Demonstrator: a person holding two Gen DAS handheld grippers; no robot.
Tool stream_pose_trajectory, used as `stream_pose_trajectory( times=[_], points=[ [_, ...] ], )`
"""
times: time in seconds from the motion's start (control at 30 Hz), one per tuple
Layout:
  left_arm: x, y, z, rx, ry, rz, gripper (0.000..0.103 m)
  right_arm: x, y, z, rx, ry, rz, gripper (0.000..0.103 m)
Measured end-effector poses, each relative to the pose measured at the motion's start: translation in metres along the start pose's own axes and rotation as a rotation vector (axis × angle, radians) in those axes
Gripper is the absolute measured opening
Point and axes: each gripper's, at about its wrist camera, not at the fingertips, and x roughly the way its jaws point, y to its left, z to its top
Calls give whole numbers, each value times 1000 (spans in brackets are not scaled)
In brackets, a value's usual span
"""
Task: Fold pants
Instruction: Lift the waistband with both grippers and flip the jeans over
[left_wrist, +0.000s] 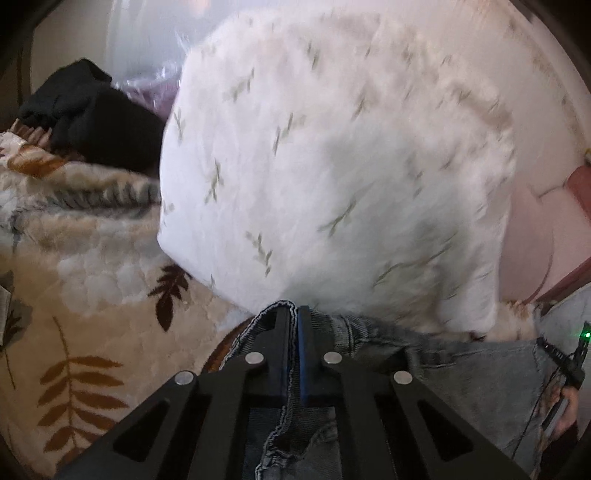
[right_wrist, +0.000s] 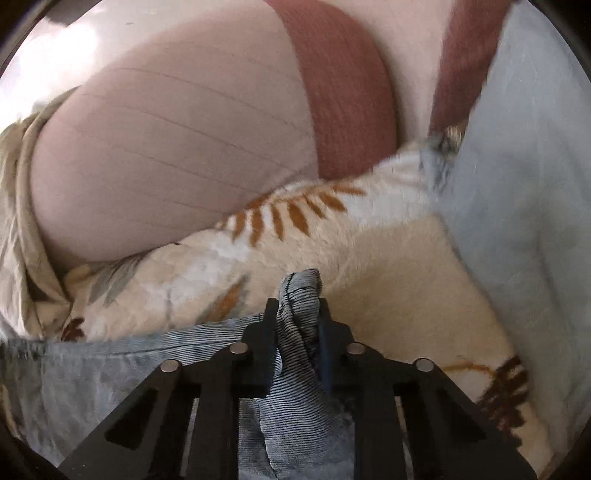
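1. The left gripper (left_wrist: 293, 314) is clamped on a hem of the grey-blue denim pants (left_wrist: 461, 365); the right gripper (right_wrist: 295, 306) pinches another bunched edge.
2. The pants stretch sideways between both grippers, over the cream leaf-patterned fleece blanket (left_wrist: 92, 258).
3. Only the left view shows the white patterned pillow (left_wrist: 332, 166); only the right shows the pink ribbed cushion (right_wrist: 166, 147).

left gripper (left_wrist: 294, 317) clamped, right gripper (right_wrist: 297, 308) clamped
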Motion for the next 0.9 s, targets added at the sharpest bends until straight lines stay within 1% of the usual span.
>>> stream_pose_trajectory(
  times=[0.07, 0.13, 0.23, 0.4, 0.5, 0.63, 0.77, 0.9],
  points=[
    [-21, -1, 4, -8, -33, -27, 4, -18, 3, -2, -13, -38, 5, 15],
    [-41, -1, 8, -7, -55, -40, 4, -39, 2, -2, 8, -71, 32, 15],
    [-70, 3, 10, -35, -74, -90, 4, -71, -7, -3, 34, -115, 65, 15],
    [-108, 6, -12, -66, -107, -156, 4, -120, -20, -9, 91, -178, 106, 15],
    [-134, 16, -36, -87, -119, -211, 4, -144, -31, -23, 122, -199, 129, 15],
    [-170, 24, -74, -56, -133, -253, 4, -163, -44, -50, 168, -187, 148, 15],
    [-191, 37, -119, -38, -120, -267, 4, -182, -61, -90, 191, -180, 174, 15],
    [-195, 56, -162, -59, -89, -270, 4, -196, -75, -135, 206, -157, 200, 15]
  ],
)
